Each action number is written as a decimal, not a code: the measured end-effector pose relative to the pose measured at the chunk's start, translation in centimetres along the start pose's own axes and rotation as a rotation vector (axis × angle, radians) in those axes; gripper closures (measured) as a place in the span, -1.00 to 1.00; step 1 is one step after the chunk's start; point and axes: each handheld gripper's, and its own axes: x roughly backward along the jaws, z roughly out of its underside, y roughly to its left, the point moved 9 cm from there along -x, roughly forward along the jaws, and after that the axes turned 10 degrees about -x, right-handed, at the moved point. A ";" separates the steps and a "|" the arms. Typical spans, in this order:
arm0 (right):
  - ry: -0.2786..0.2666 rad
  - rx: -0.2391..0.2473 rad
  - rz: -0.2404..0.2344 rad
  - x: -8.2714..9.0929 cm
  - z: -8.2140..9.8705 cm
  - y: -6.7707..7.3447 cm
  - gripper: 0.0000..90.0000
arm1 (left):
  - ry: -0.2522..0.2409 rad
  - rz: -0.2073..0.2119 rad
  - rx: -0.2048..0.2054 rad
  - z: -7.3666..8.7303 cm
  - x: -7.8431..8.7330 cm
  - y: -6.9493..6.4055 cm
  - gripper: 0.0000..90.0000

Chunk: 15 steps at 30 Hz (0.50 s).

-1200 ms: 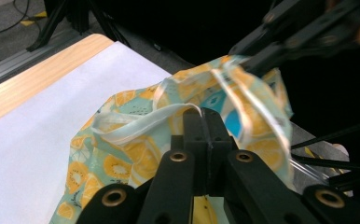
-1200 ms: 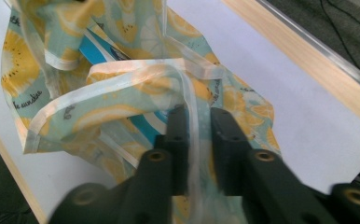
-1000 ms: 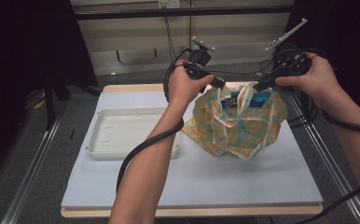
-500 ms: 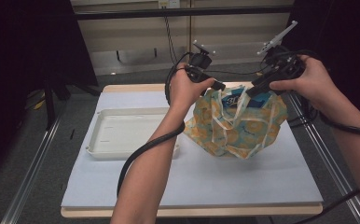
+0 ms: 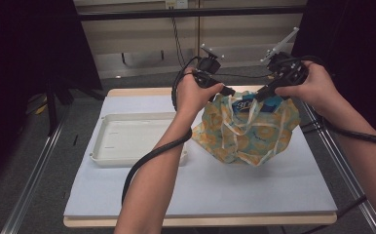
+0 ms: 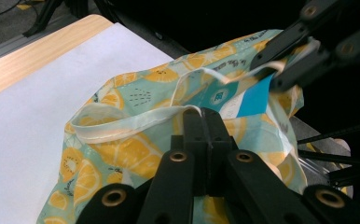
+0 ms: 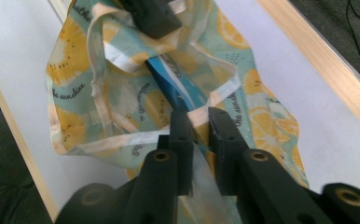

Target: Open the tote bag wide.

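A cloth bag [image 5: 247, 134] printed with lemon slices hangs over the white table mat, stretched between both grippers. A blue box [image 5: 247, 104] stands inside it. My left gripper [image 5: 227, 91] is shut on the bag's left rim [image 6: 122, 126], its jaws pressed together on the pale hem [image 6: 205, 114]. At the right rim, my right gripper [image 5: 264, 95] has just been closing its jaws; the hem and strap [image 7: 199, 114] are pinched between them. The blue box [image 7: 169, 79] lies just beyond those jaws. The right gripper [image 6: 271, 70] shows across the bag's mouth in the left gripper view.
A white shallow tray [image 5: 98, 158] sits on the mat to the left of the bag. The mat [image 5: 254, 190] covers the wooden table, whose edge [image 5: 127, 92] shows at the back. Cables trail from both grippers along the forearms.
The right hand has shifted slightly at the bag's right rim. The left hand and the bag have kept their place.
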 end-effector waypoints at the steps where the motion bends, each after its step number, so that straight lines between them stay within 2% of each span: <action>1: -0.005 -0.001 -0.004 0.3 -0.1 -0.1 0.84 | -0.003 -0.004 0.003 0.0 0.0 0.0 1.00; 7: -0.095 -0.056 -0.031 2.0 -1.6 -0.6 0.92 | 0.003 -0.004 0.002 0.1 0.1 0.1 1.00; 10: -0.149 -0.087 -0.023 2.4 -2.6 -1.1 0.94 | -0.010 0.008 0.011 0.2 -0.1 0.1 1.00; 12: -0.148 -0.101 -0.017 2.0 -2.8 -1.3 0.94 | -0.013 0.015 0.014 0.2 -0.1 0.0 1.00; 15: -0.111 -0.100 -0.023 0.7 -2.3 -1.2 0.95 | -0.009 0.013 0.014 0.3 0.1 0.1 0.99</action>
